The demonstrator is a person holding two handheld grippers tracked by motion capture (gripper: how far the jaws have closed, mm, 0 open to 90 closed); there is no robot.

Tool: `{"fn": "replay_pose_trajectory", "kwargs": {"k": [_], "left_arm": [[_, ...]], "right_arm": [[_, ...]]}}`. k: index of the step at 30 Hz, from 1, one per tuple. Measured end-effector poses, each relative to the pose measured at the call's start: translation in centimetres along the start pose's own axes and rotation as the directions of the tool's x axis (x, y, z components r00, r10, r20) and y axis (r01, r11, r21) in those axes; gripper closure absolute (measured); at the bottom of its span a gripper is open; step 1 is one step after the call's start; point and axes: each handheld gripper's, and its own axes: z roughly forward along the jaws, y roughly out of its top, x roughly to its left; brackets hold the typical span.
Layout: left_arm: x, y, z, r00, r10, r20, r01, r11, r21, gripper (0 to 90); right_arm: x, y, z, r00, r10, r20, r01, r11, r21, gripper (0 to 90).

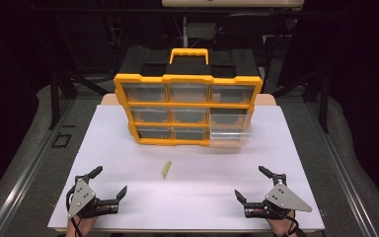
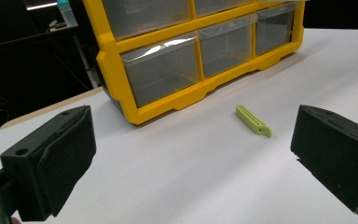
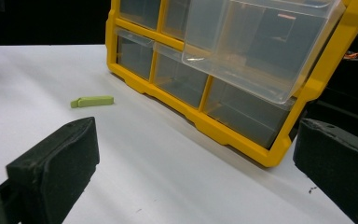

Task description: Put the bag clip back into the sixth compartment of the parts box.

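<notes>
Landmark: a yellow-framed organizer point(image 1: 187, 106) with clear drawers stands upright at the far middle of a white table point(image 1: 128, 207), its carry handle point(image 1: 189, 53) on top.

Green clip: a small pale-green clip point(image 1: 166, 169) lies flat on the table in front of the organizer, clear of its lower edge and touching nothing; in the left gripper view it point(image 2: 253, 121) sits to the right of the organizer's near corner, and in the right gripper view point(image 3: 92, 101) to the left of the frame.

Open drawer: the organizer's middle-right clear drawer point(image 1: 230, 126) is pulled out toward the person, jutting past the yellow frame; the right gripper view shows it point(image 3: 256, 42) overhanging the drawer below.

Left gripper: the left gripper point(image 1: 107, 183) sits near the table's front edge, well in front of the organizer and to the left of the clip, its jaws spread wide with nothing between them.

Right gripper: the right gripper point(image 1: 251, 184) sits near the front edge, well in front of the organizer's right side and to the right of the clip, jaws likewise spread wide and holding nothing.

Hands: the person's hands come in at the table's near edge, far from the organizer.
</notes>
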Motion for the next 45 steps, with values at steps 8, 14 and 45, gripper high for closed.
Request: {"fn": "replay_pose_trajectory", "kwargs": {"k": [8, 14, 45], "left_arm": [[0.1, 0.0, 0.0, 0.9999, -0.008, -0.010, 0.008, 0.9999, 0.008, 0.0], [0.1, 0.0, 0.0, 0.9997, -0.021, -0.008, 0.021, 0.9996, 0.021, 0.3], [-1.4, 1.4, 3.9, 0.9976, -0.058, 0.039, 0.051, 0.9857, 0.160, 0.2]], "right_arm": [[-0.2, -0.1, 0.2, 1.0000, -0.001, 0.000, 0.001, 0.9999, 0.012, 0.0], [-0.3, -0.1, 0.4, 1.0000, 0.003, 0.001, -0.003, 0.9997, 0.022, 0.0], [-0.4, -0.2, 0.9, 0.9999, 0.006, -0.010, -0.006, 0.9979, 0.065, 0.0]]}}
